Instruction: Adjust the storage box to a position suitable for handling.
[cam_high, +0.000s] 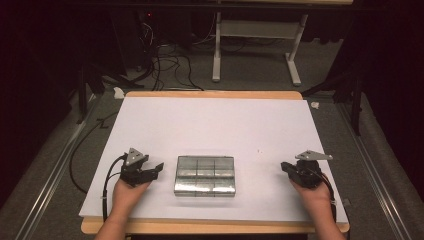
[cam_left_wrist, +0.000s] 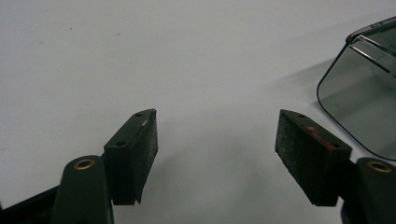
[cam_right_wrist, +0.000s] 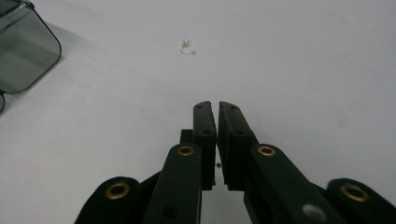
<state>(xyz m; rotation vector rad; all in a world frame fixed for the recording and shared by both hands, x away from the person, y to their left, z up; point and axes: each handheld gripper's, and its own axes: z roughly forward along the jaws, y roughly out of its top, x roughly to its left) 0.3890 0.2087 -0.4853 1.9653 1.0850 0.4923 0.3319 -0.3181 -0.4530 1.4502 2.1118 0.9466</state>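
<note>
A clear plastic compartment box (cam_high: 205, 175) lies shut near the front middle of the white table top (cam_high: 215, 122). My left gripper (cam_high: 157, 168) rests left of it, pointing toward it. In the left gripper view that gripper (cam_left_wrist: 217, 126) stands open over bare white surface, with a corner of the box (cam_left_wrist: 369, 107) at the right edge. My right gripper (cam_high: 285, 166) sits to the right of the box, apart from it. In the right gripper view its jaws (cam_right_wrist: 218, 106) are shut together. A tiny pale ring-like piece (cam_right_wrist: 187, 47) lies on the table ahead of them, and a corner of the box (cam_right_wrist: 23, 51) is at the far left.
The table's wooden front edge (cam_high: 210, 227) runs just below the hands. Beyond the far edge are a white table frame (cam_high: 260, 45) and cables on the floor (cam_high: 170, 65). Metal rails (cam_high: 55, 165) flank the table.
</note>
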